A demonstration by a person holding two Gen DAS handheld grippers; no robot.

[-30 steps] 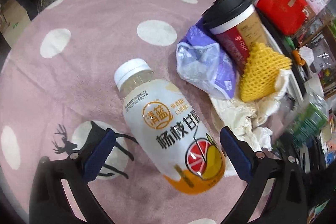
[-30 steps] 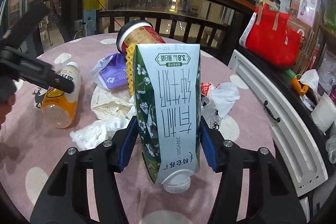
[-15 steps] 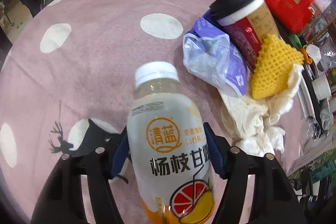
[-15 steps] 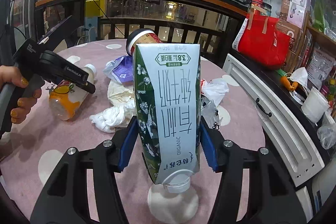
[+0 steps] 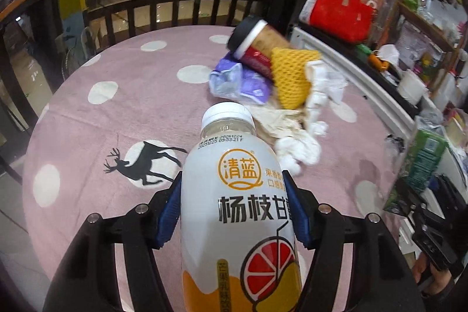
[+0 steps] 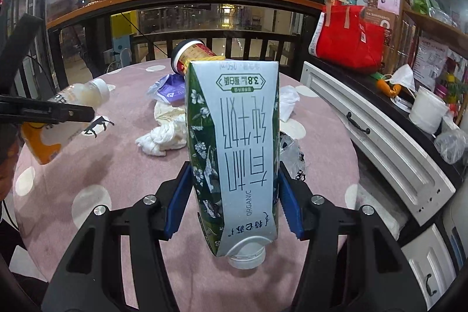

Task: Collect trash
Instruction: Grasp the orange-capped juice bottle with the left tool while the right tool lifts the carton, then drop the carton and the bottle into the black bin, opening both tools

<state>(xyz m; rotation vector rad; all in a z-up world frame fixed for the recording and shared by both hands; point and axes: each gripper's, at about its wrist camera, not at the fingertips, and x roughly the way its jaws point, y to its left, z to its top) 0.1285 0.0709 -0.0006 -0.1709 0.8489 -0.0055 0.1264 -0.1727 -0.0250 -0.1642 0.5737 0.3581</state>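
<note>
Two grippers, both loaded. Left wrist view: left gripper (image 5: 234,212) clamped on juice bottle (image 5: 238,209), blue pads pressed on both sides of its body, white cap pointing fwd, bottle held off the pink dotted tablecloth (image 5: 117,119). Beyond the cap lies the trash pile: coffee cup (image 5: 257,48) on its side w/ black lid, purple wrapper (image 5: 239,82) touching it, yellow foam net (image 5: 292,81) over the cup's far end, white tissues (image 5: 301,145) nearest the bottle. Green carton shows blurred at rt edge. Right wrist view: right gripper (image 6: 232,203) clenched on milk carton (image 6: 234,154), pads on both side walls, carton upside down w/ cap end toward cam, lifted above the cloth. Pile sits behind carton; crumpled plastic bag (image 6: 292,154) just rt of it. Left gripper w/ bottle visible at left edge, well apart from carton.
</note>
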